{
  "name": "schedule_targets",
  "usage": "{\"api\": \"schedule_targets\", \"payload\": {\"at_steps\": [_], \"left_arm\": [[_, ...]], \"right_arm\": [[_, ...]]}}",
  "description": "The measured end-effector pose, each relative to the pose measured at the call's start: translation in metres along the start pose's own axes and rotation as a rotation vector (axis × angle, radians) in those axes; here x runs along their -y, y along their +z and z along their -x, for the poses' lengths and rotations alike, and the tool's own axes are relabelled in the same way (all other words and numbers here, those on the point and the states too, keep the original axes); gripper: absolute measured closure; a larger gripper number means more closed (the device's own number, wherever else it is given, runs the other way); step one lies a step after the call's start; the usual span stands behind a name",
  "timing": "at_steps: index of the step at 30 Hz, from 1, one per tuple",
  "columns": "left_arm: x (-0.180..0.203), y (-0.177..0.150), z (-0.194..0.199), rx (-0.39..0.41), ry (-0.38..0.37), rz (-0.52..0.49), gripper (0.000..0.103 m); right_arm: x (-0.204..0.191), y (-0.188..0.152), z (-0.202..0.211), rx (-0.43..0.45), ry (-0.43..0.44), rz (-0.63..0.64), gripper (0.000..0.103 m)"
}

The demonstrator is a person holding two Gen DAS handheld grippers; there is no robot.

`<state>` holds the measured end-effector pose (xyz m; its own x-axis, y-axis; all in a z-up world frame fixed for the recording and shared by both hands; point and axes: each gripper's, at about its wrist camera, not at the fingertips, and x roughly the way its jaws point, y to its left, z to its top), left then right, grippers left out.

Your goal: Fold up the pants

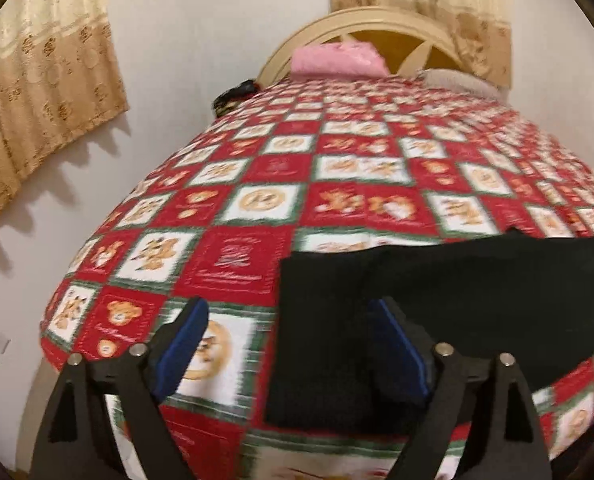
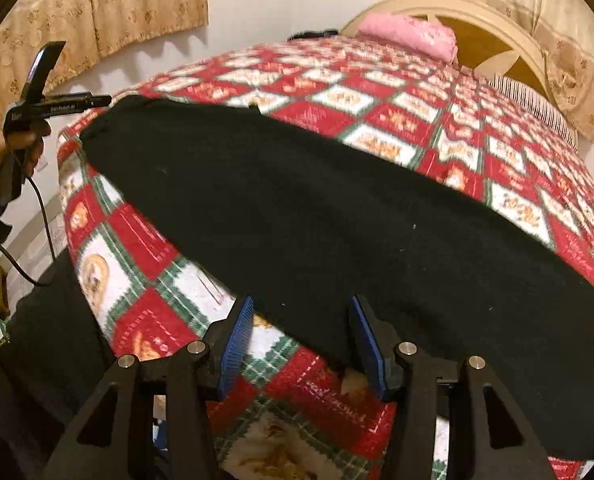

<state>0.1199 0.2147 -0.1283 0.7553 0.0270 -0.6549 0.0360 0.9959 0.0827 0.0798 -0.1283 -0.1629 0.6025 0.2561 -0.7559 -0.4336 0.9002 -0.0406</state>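
**Both grippers open at the near edge of the pants**

Left gripper (image 1: 287,340) stood wide open, empty, at the pants' (image 2: 317,220) left end. I had the right gripper (image 2: 301,340) half open astride the near hem, nothing pinched. The pants lay flat across the bedspread (image 2: 417,120). I judged both should bite the hem evenly before lifting.

One pants (image 2: 317,216), two curtains (image 1: 45,80)
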Motion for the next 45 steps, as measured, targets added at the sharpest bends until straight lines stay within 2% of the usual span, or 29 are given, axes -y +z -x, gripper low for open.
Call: {"api": "schedule_targets", "payload": {"at_steps": [2,3,5,9,10,12,14,19,21,27,31,33,40,45], "left_arm": [[0.017,0.001,0.002,0.001,-0.046,-0.019,0.013],[0.031,0.002,0.001,-0.004,-0.091,-0.035,0.013],[0.049,0.001,-0.001,-0.014,-0.134,-0.053,0.013],[0.093,-0.009,-0.016,-0.060,-0.220,-0.118,0.012],[0.099,-0.012,-0.020,-0.077,-0.220,-0.125,0.012],[0.111,-0.021,-0.033,-0.123,-0.220,-0.130,0.011],[0.111,-0.023,-0.031,-0.099,-0.217,-0.109,0.008],[0.112,-0.020,-0.030,-0.106,-0.210,-0.087,0.007],[0.116,-0.021,-0.027,-0.095,-0.193,-0.100,0.007],[0.134,-0.018,-0.024,-0.084,-0.217,-0.121,0.007],[0.145,-0.016,-0.026,-0.089,-0.222,-0.143,0.007],[0.148,-0.015,-0.028,-0.093,-0.220,-0.139,0.007],[0.148,-0.016,-0.031,-0.098,-0.215,-0.113,0.003],[0.148,-0.015,-0.033,-0.094,-0.208,-0.109,0.001]], "right_arm": [[-0.001,0.007,0.003,0.038,0.017,-0.013,0.051],[0.000,0.011,0.002,0.043,0.024,-0.022,0.051],[0.003,0.016,-0.004,0.044,0.033,-0.044,0.051],[0.013,0.010,-0.032,-0.028,0.053,-0.091,0.051],[0.016,0.008,-0.029,0.007,0.063,-0.103,0.051],[0.018,0.008,-0.023,0.005,0.058,-0.112,0.051],[0.025,0.004,-0.010,0.031,0.033,-0.115,0.051],[0.082,-0.014,0.027,0.083,-0.065,-0.218,0.051],[0.115,-0.025,0.044,0.095,-0.150,-0.287,0.051],[0.181,-0.053,0.083,0.065,-0.381,-0.401,0.051],[0.209,-0.066,0.105,0.031,-0.526,-0.403,0.051],[0.221,-0.074,0.117,0.034,-0.568,-0.415,0.051],[0.271,-0.107,0.153,0.074,-0.639,-0.559,0.051],[0.302,-0.134,0.170,0.117,-0.586,-0.739,0.050]]}}
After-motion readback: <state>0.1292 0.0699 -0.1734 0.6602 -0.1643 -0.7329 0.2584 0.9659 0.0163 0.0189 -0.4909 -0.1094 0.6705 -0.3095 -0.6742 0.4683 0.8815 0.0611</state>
